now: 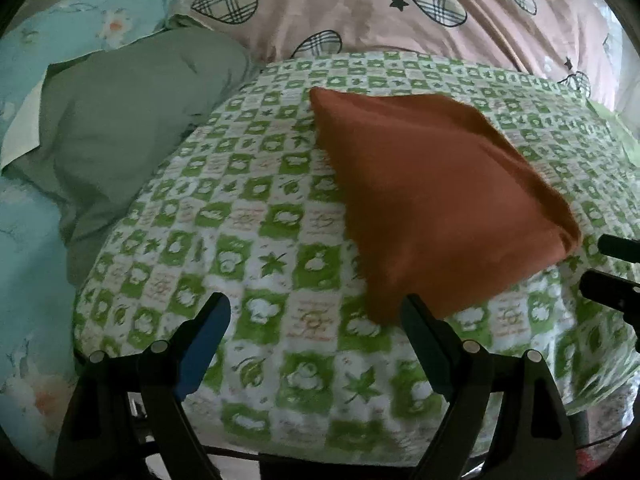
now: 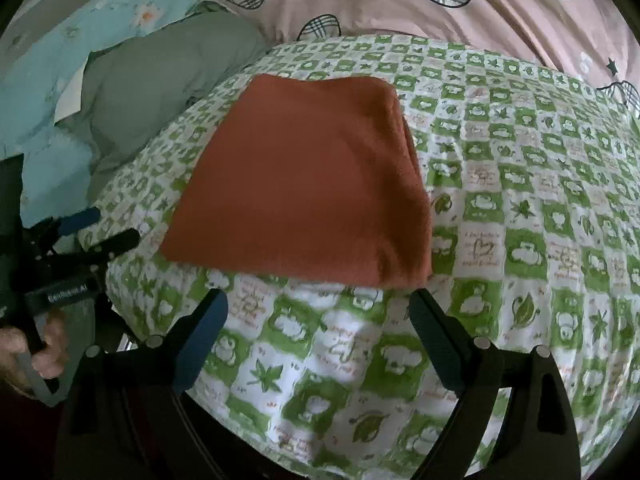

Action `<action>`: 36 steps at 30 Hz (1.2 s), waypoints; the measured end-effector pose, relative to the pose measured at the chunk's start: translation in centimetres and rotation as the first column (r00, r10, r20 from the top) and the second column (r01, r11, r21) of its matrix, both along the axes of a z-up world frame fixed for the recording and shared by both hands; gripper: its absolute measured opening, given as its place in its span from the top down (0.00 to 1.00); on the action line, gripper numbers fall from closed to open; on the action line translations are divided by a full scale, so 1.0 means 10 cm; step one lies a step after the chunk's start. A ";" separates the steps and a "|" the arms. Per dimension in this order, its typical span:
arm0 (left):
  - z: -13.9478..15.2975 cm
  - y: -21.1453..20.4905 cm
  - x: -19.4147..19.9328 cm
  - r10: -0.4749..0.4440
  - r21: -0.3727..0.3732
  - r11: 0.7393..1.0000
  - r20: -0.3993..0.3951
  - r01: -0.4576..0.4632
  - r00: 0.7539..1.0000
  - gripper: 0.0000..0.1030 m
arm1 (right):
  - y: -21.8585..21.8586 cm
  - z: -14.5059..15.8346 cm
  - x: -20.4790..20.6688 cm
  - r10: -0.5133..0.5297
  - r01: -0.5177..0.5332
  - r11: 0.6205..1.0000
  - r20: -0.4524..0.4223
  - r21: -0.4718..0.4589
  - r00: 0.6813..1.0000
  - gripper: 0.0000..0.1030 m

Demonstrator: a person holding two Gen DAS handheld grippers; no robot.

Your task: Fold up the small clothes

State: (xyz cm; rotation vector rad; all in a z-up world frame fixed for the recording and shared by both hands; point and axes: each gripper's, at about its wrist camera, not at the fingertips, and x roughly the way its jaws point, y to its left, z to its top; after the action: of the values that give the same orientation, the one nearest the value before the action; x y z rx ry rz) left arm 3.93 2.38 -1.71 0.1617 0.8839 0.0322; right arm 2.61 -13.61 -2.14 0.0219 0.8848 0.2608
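A folded rust-orange cloth lies flat on the green-and-white checked sheet. In the right wrist view the orange cloth sits just beyond my fingertips. My left gripper is open and empty, its right finger close to the cloth's near corner. My right gripper is open and empty, just short of the cloth's near edge. The left gripper also shows in the right wrist view at the far left, held by a hand. The right gripper's fingers show at the left wrist view's right edge.
A grey-green pillow lies to the left of the sheet. A pale blue floral cover lies further left. A pink quilt with checked hearts is bunched along the back. The checked sheet spreads to the right of the cloth.
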 end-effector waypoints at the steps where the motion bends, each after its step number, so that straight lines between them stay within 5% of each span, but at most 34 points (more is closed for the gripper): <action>1: 0.00 -0.01 0.02 -0.002 0.000 1.000 -0.002 0.002 1.000 0.15 | -0.01 0.01 0.03 -0.002 0.002 1.000 -0.001 0.001 1.000 0.11; 36: 0.04 0.03 0.00 -0.007 -0.089 0.996 -0.033 0.004 0.999 0.15 | -0.02 -0.01 0.09 -0.033 0.032 0.999 -0.041 -0.031 0.999 0.09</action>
State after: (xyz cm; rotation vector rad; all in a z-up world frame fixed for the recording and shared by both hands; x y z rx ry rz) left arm 3.95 2.66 -1.33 0.0822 0.9159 -0.0149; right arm 3.49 -13.77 -2.23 0.0139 0.9291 0.2175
